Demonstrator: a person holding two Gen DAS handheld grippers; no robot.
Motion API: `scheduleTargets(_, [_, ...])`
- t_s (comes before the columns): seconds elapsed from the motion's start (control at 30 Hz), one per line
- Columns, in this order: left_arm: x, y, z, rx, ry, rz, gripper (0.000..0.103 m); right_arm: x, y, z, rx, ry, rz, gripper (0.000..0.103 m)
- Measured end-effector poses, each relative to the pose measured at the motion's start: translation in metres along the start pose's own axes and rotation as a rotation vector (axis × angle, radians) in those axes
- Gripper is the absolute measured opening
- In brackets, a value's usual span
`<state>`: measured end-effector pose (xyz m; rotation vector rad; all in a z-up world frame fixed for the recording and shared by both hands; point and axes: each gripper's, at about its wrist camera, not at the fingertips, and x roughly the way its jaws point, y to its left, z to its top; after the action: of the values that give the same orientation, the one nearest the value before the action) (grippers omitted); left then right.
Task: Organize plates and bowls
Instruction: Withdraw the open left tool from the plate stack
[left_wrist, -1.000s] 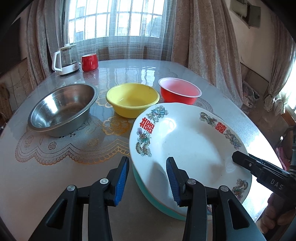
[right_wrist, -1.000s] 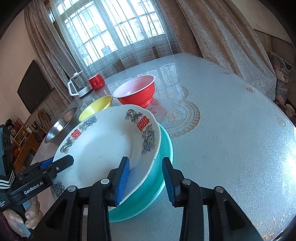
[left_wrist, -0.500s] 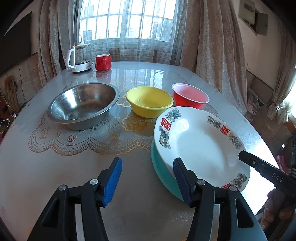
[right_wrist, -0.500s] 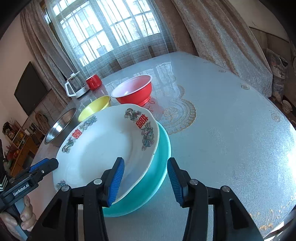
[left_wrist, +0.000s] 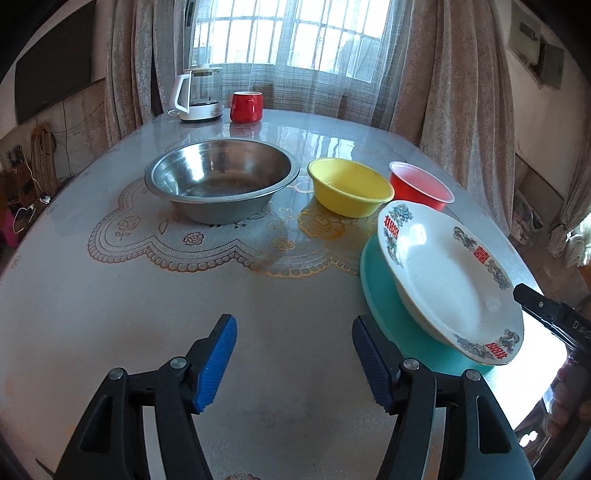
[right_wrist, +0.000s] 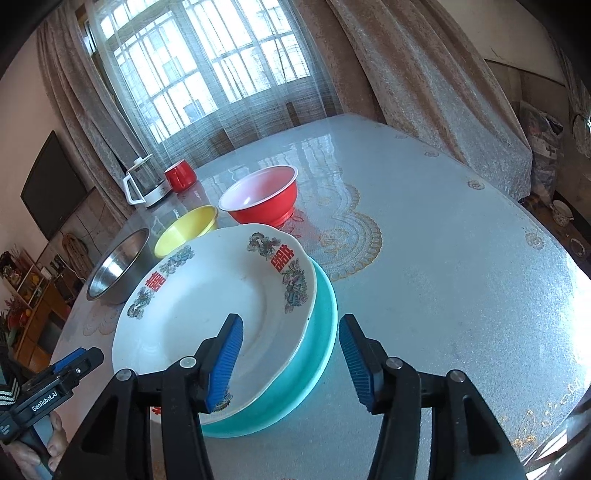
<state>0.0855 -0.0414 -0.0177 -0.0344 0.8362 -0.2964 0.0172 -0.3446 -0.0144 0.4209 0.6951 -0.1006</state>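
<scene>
1. Two plates stacked near the table (left_wrist: 110, 295) edge: white patterned plate (left_wrist: 443, 273) on teal plate (left_wrist: 384, 306), seated off-centre with teal showing on one side. Could slide or rock if nudged.
2. Three bowls in a row behind: steel bowl (left_wrist: 221, 181), yellow bowl (left_wrist: 349, 186), red bowl (left_wrist: 421, 186), all separate, nesting probably ahead.
3. Left gripper (left_wrist: 291, 354) over bare table, beside the teal rim, jaws opening, nothing between them.
4. Right gripper (right_wrist: 291, 354) straddling the plates' near rims, jaws opening, pads apparently clear of both. Risk: snagging a rim on withdrawal and dragging the stack toward the edge.
5. Glossy tabletop likely slippery; steel bowl wide, possibly beyond a one-gripper span, so a rim pinch could tip it.
6. Kettle (left_wrist: 197, 94) and red mug (left_wrist: 246, 107) at the far end, well apart.
7. Readable: "GenRobot.AI" on the left gripper's body in the right view; "DAS", cut off, on the right gripper; red double-happiness characters on the white plate's rim.
</scene>
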Motion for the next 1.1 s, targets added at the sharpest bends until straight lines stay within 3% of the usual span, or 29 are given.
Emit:
scheduleTargets(0.13, [0.004, 0.020, -0.010, -0.040, 0.025, 0.033, 0.068, -0.003, 0.010, 0.002, -0.031, -0.009, 0.007, 0.055])
scheduleTargets(0.37, [0.011, 0.052, -0.020, -0.079, 0.049, 0.190, 0.075, -0.002, 0.040, 0.003, -0.125, -0.007, 0.025, 0.057])
scheduleTargets(0.6, [0.013, 0.062, -0.025, -0.084, 0.056, 0.206, 0.086, 0.001, 0.069, -0.005, -0.215, 0.003, 0.065, 0.058])
scheduleTargets(0.73, [0.020, 0.056, -0.025, -0.039, 0.081, 0.214, 0.102, -0.001, 0.081, -0.012, -0.271, 0.002, 0.073, 0.058])
scheduleTargets(1.1, [0.021, 0.057, -0.025, -0.045, 0.089, 0.215, 0.103, -0.007, 0.084, -0.016, -0.263, -0.005, 0.097, 0.058])
